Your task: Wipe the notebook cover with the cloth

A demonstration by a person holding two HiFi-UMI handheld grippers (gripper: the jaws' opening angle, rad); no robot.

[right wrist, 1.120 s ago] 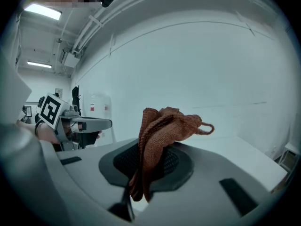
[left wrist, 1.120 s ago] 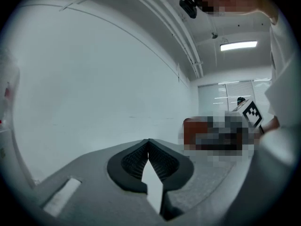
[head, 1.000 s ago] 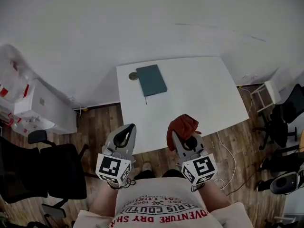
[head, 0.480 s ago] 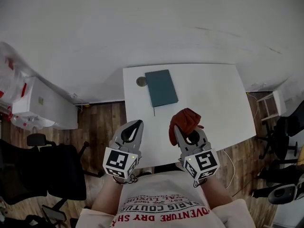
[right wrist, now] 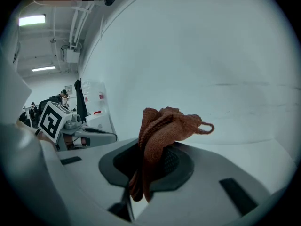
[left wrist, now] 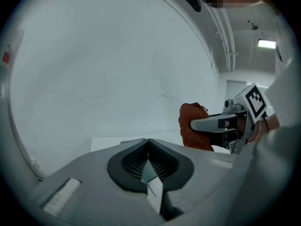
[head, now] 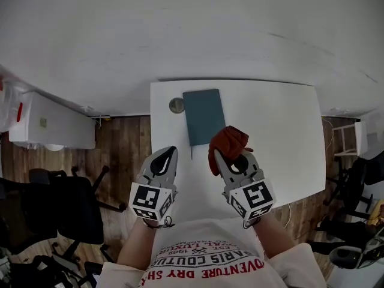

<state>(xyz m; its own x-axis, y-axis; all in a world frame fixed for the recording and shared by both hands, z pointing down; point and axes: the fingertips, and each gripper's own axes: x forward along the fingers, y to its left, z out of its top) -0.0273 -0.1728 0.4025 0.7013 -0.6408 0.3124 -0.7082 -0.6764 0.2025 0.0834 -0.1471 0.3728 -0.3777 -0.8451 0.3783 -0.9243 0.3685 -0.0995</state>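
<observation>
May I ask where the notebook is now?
Head view: the notebook lies flat on the table's far left, beside a small round object, beyond the cloth.

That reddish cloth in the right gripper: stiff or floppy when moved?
Probably floppy: the cloth bunches and droops where the right gripper pinches it. Its knitted weave looks light and unlikely to slip. The loose loop might snag.

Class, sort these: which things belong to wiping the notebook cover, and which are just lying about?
Job: teal notebook, rust-brown cloth, right gripper gripping it.
Lying about: small round object beside notebook, black office chair, white cabinet.
</observation>
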